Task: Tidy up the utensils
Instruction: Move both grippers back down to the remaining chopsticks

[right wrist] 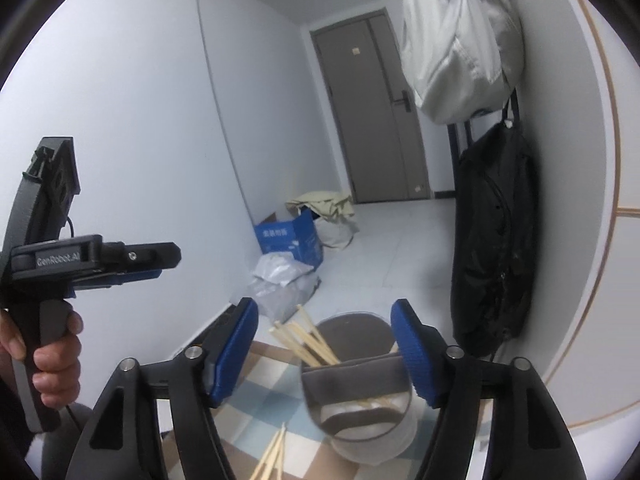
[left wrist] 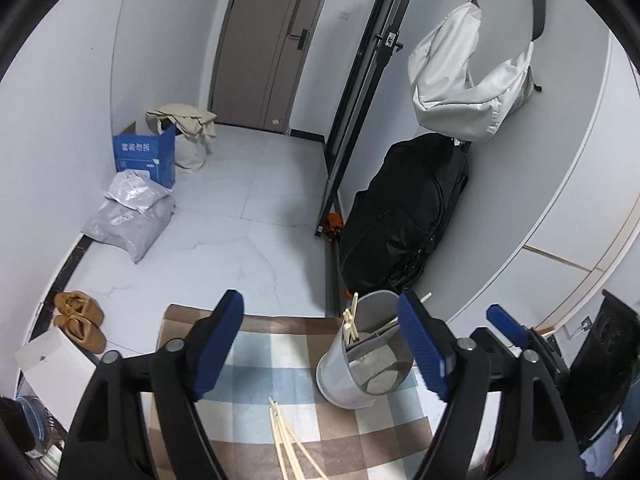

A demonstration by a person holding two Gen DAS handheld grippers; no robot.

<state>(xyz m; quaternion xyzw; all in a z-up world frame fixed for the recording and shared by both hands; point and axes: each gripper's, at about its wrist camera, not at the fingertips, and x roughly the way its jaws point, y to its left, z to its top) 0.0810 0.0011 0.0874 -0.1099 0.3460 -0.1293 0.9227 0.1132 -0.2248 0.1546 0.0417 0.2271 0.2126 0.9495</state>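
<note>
A grey round utensil holder (left wrist: 352, 376) with an inner divider stands on a checked cloth (left wrist: 256, 360). Several wooden chopsticks (left wrist: 350, 320) lean inside it. More loose chopsticks (left wrist: 288, 440) lie on the cloth in front. My left gripper (left wrist: 320, 296) is open with nothing between its blue pads; the holder sits by its right finger. In the right wrist view the holder (right wrist: 360, 408) and its chopsticks (right wrist: 308, 340) stand just ahead of my right gripper (right wrist: 325, 306), which is open and holds nothing. Loose chopsticks (right wrist: 272, 456) lie below it. A hand (right wrist: 52, 360) grips the other gripper's handle at the left.
Beyond the table's far edge lies tiled floor with a blue carton (left wrist: 146, 156), grey parcels (left wrist: 128, 216) and tan shoes (left wrist: 80, 320). A black bag (left wrist: 404, 216) and a hanging white bag (left wrist: 468, 76) are at the right wall. A grey door (left wrist: 276, 40) is at the back.
</note>
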